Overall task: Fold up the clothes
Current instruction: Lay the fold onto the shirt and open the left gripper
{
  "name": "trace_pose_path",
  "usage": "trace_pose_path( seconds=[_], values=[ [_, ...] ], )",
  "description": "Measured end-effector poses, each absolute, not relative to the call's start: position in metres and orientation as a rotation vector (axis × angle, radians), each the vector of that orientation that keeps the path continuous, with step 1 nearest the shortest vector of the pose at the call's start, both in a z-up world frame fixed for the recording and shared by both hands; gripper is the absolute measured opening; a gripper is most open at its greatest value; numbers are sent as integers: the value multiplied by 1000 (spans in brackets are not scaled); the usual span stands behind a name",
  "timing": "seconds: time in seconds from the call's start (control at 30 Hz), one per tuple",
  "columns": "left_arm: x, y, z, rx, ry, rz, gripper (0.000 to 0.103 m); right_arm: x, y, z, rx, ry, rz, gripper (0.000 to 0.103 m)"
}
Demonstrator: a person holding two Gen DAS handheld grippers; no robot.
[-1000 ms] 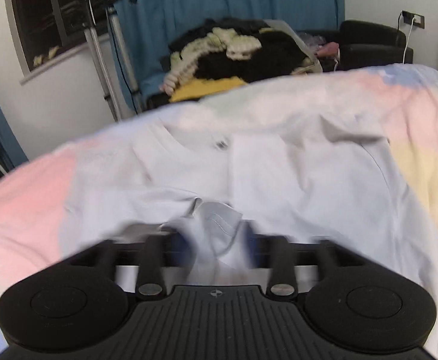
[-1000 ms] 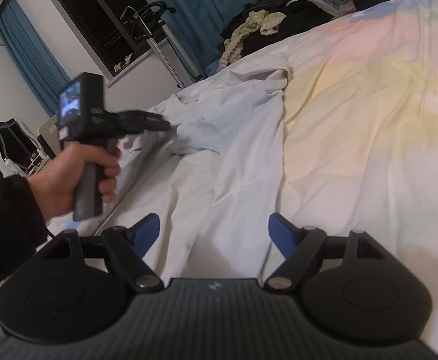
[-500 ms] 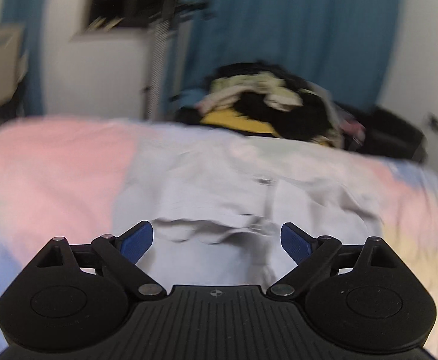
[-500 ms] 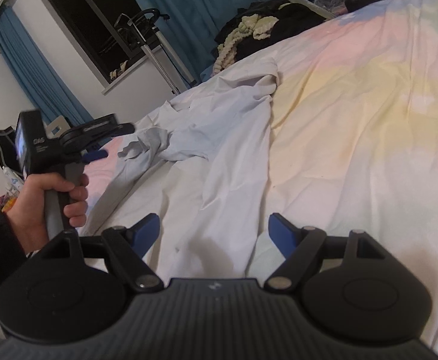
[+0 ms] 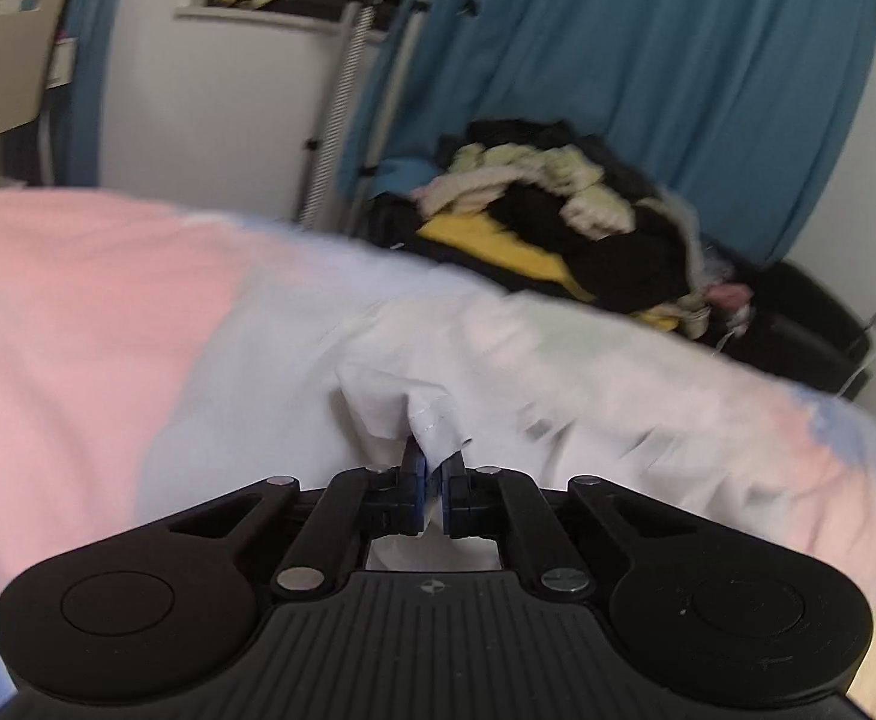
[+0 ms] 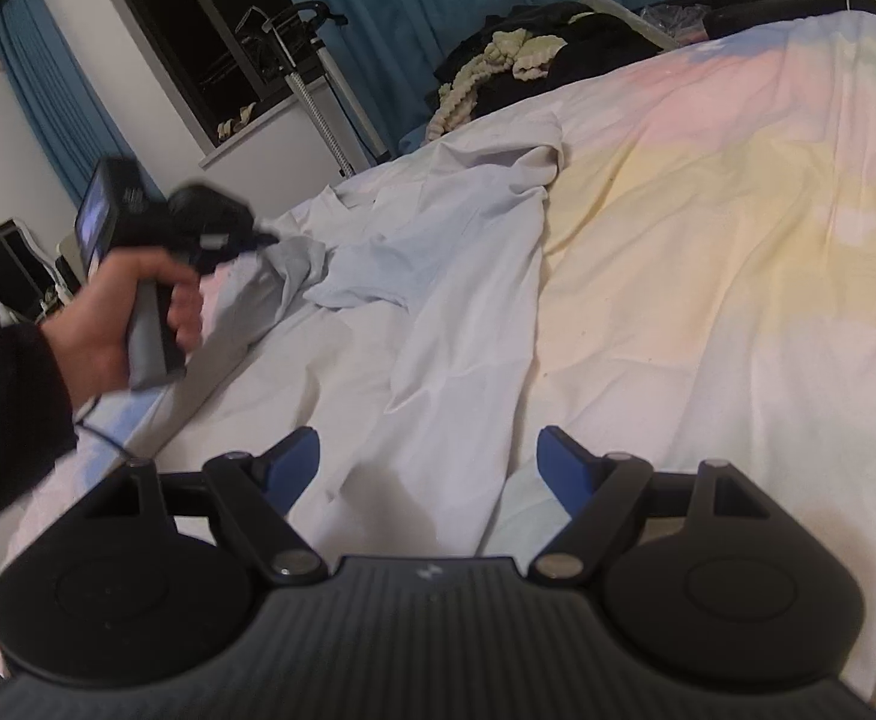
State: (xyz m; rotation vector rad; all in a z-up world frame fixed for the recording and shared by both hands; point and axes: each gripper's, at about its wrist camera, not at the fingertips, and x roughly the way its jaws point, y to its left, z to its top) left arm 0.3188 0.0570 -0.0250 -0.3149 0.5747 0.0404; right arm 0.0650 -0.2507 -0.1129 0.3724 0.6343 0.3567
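The shirt (image 6: pixel 438 276), white and loosely spread, lies along the left half of the bed (image 6: pixel 738 210), with its far part reaching toward the far edge and its near part running down between the fingers of our right gripper (image 6: pixel 428 462). Our left gripper (image 5: pixel 432 480) has just closed its jaws, and a hemmed edge of the shirt is pinched between them; in the right wrist view the same gripper sits at the left side of the shirt with a bunched fold trailing from it. Our right gripper stands open above the near part of the shirt and holds nothing.

Risks from this position:

1. The pinch takes only a narrow strip of hem. If we pull fast or far, we judge that the cloth may slip out and the fold may drop in a heap.
2. The held edge is already bunched. If we carry it across without tension, the crease is likely to be set into the fold.
3. The near part is not pinned. A pull from the left alone may drag the whole shirt across the bed instead of folding it.
4. The bed cover (image 5: pixel 96 312) is soft and of a similar pale colour. If our right gripper closes too low, it may catch the cover together with the shirt.
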Motion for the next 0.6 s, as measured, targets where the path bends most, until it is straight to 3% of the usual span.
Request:
trace_pose_path(
  seconds=[0.17, 0.43, 0.5, 0.57, 0.6],
  values=[
    [363, 6, -27, -202, 599, -25, 6, 71, -252, -112, 333, 597, 334, 80],
    [402, -30, -76, -122, 670, 19, 10, 82, -254, -126, 351, 625, 342, 80],
    [397, -27, -76, -126, 661, -14, 21, 84, -253, -129, 356, 630, 348, 81],
    [389, -25, -71, -120, 640, -52, 63, 85, -253, -131, 359, 633, 353, 80],
    [383, -25, -66, -106, 605, -70, 69, 85, -253, -131, 360, 633, 355, 80]
  ],
)
